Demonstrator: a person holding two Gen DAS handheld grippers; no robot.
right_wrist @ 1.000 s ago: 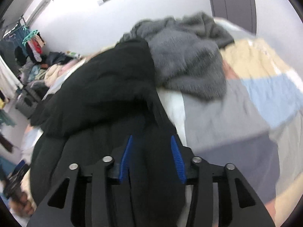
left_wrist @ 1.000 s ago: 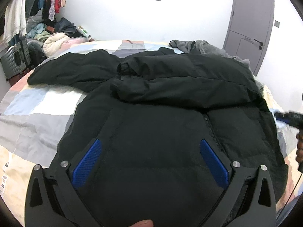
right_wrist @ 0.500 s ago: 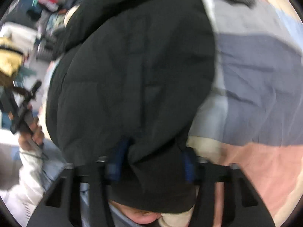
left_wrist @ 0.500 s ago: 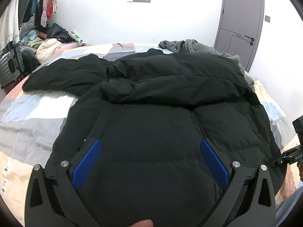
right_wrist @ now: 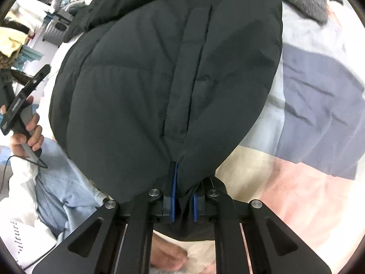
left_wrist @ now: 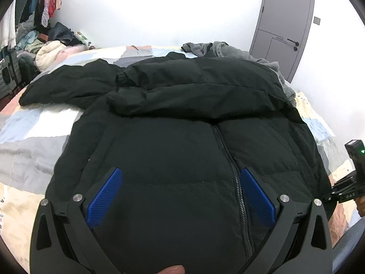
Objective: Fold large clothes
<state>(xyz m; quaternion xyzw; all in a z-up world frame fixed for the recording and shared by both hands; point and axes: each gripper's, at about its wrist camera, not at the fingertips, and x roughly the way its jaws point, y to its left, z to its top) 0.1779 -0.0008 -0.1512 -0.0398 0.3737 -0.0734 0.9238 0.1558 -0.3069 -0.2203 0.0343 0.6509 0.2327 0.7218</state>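
Right wrist view: right tongs (right_wrist: 182,202) pinch black puffer jacket (right_wrist: 159,68) hem; slippery bulk may slip. Left tongs (left_wrist: 180,196) gape wide, empty.

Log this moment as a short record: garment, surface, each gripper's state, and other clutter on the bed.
garment: black puffer jacket, zipped front up, spread across the bed, one sleeve folded across its chest
surface: patchwork bedspread
left gripper: open, over the jacket's lower front, pads not pressing on it
right gripper: shut on the jacket's hem at its near edge, fabric bunched between the blue pads
other clutter: grey fleece garment at the far end of the bed, beyond the jacket
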